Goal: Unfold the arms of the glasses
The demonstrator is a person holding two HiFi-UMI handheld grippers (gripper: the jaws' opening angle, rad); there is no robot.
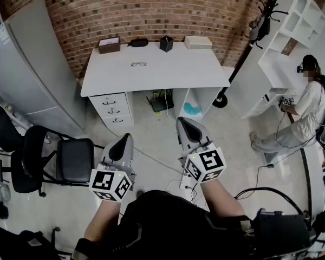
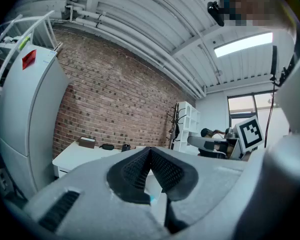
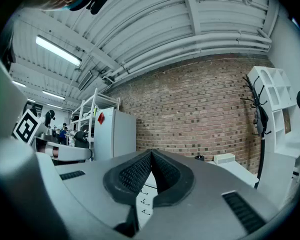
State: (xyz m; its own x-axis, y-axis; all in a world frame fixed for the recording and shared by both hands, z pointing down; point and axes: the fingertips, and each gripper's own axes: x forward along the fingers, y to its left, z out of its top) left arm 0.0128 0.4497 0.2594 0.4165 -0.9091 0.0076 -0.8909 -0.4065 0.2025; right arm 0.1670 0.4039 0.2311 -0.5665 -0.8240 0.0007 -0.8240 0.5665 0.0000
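A pair of thin dark-framed glasses [image 1: 138,64] lies on the white desk [image 1: 168,72] against the brick wall, far ahead of me. My left gripper [image 1: 124,140] is held level over the floor, well short of the desk, shut with nothing between its pads [image 2: 140,169]. My right gripper [image 1: 184,123] is beside it, a bit nearer the desk, also shut and empty, its pads [image 3: 142,171] meeting at the tip. The desk top [image 2: 77,154] shows small in the left gripper view; the glasses cannot be made out there.
On the desk's back edge stand a brown box [image 1: 109,45], a dark case [image 1: 137,42], a black cup [image 1: 166,43] and a white box [image 1: 198,41]. Black chairs [image 1: 59,158] stand at the left, a grey cabinet [image 1: 27,75] behind. A person [image 1: 303,112] sits by white shelving at the right.
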